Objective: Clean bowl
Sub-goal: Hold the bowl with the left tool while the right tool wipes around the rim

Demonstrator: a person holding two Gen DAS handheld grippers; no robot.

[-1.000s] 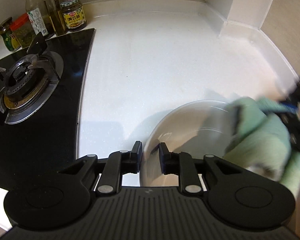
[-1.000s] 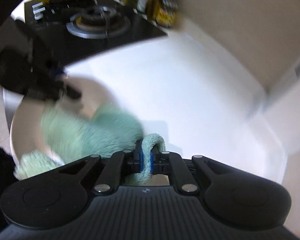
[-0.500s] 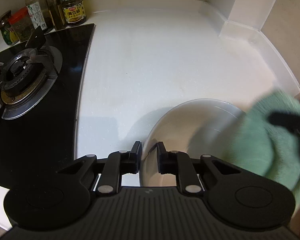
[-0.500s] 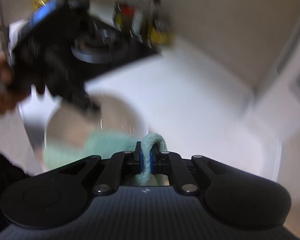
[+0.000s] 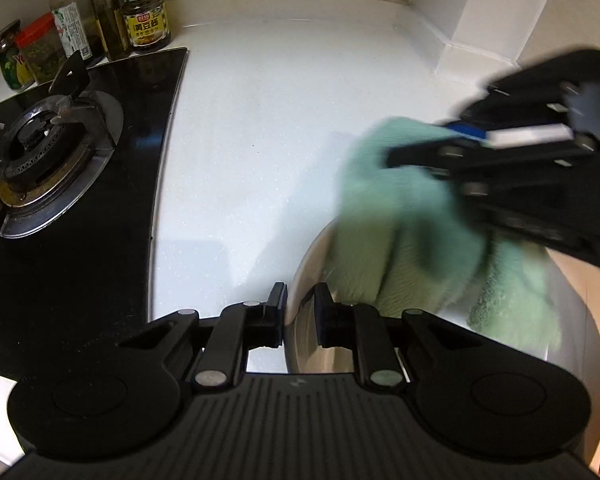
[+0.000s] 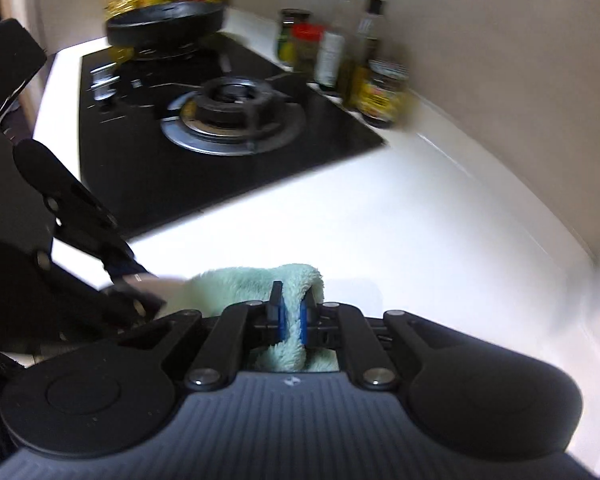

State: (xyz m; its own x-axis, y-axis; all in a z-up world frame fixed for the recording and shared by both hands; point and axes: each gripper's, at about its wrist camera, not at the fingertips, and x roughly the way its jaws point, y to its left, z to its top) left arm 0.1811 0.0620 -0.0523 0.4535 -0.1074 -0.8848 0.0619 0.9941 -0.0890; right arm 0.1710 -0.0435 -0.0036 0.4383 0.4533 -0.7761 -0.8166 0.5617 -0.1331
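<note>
left gripper (image 5: 300, 306) clamped on the metal bowl's (image 5: 306, 264) rim at the white counter's (image 5: 260, 120) edge, right gripper (image 6: 293, 312) pinching a green towel (image 5: 404, 216) over the bowl, gas stove (image 5: 48, 152) off left

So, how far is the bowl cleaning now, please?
Done: the left gripper is clamped on the bowl by its rim, and the right gripper is shut on the green cloth.
In hand: the cloth hangs into the bowl, blurred, mid-wipe.
Left: finishing the wipe, then setting both down. Whether the bowl is clean cannot be judged here.
</note>
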